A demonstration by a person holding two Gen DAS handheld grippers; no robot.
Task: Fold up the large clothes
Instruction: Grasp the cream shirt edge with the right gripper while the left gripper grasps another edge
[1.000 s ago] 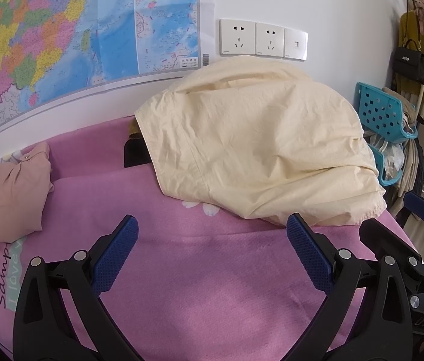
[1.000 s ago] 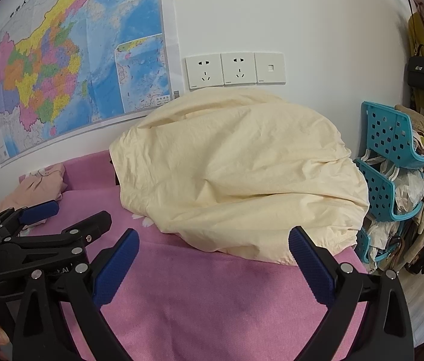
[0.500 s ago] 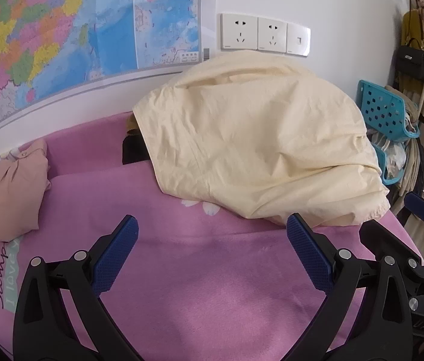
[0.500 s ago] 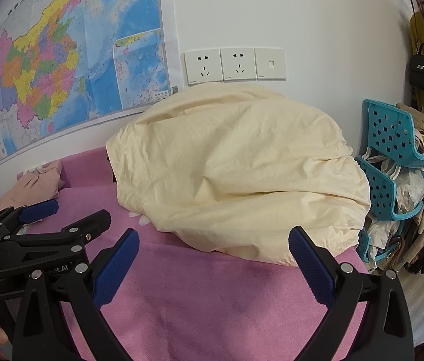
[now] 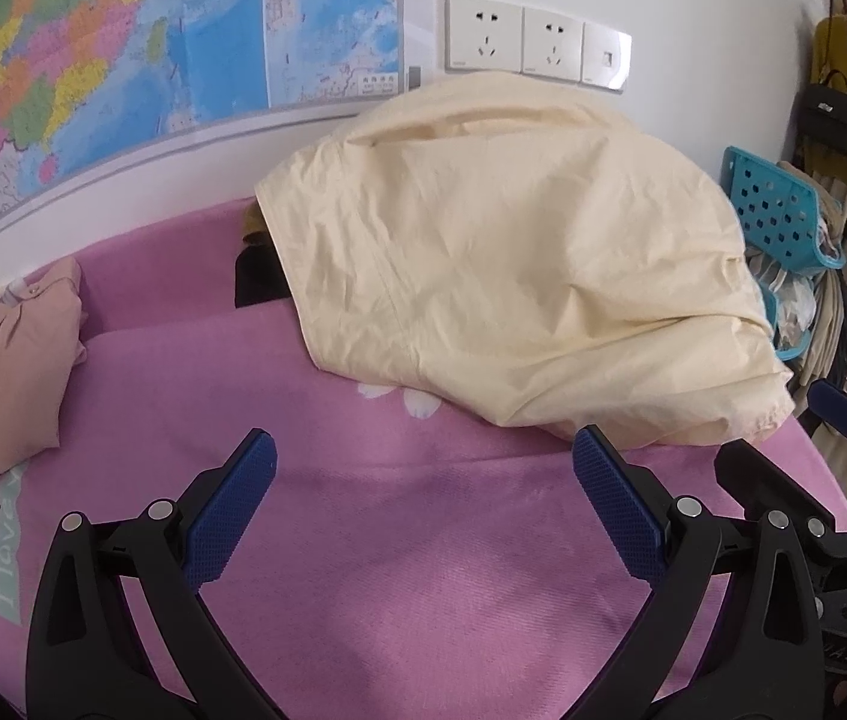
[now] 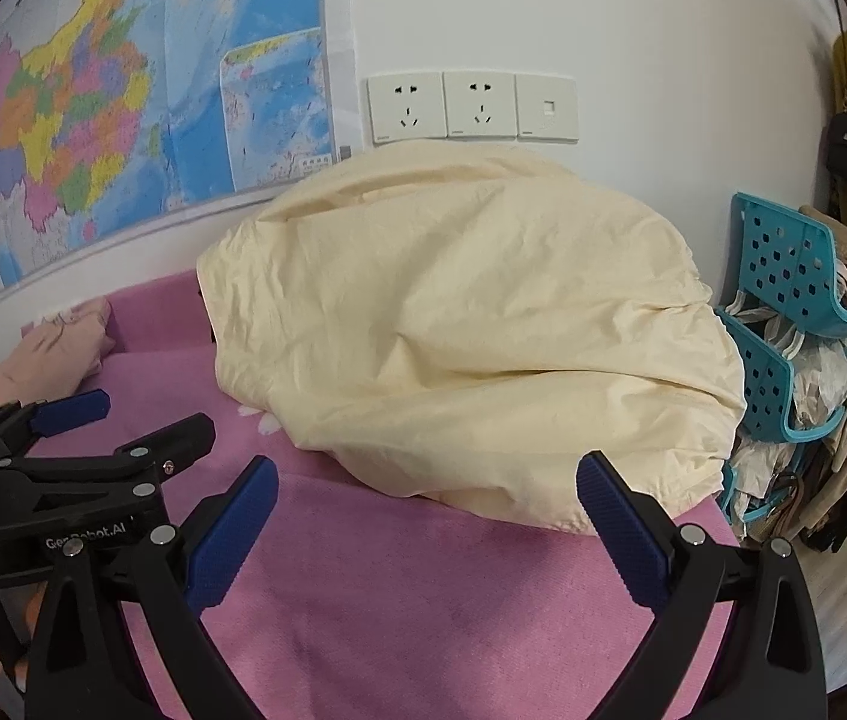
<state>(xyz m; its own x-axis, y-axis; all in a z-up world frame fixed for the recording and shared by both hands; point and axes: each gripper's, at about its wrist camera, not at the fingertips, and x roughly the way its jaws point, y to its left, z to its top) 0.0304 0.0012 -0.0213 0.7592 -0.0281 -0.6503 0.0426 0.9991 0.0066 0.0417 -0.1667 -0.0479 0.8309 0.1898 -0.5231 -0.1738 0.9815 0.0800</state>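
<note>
Two grippers, the left gripper (image 5: pixel 423 468) and right gripper (image 6: pixel 426 495), hover side by side with jaws spread wide and empty over the pink bedspread (image 5: pixel 423 570), seemingly poised toward the cream garment (image 5: pixel 519 276) heaped beyond against the wall.

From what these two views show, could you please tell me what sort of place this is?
Most likely a bedroom at home: a pink bedsheet under the cream garment, a wall map, and handbags with clothes hanging by the blue baskets.
</note>
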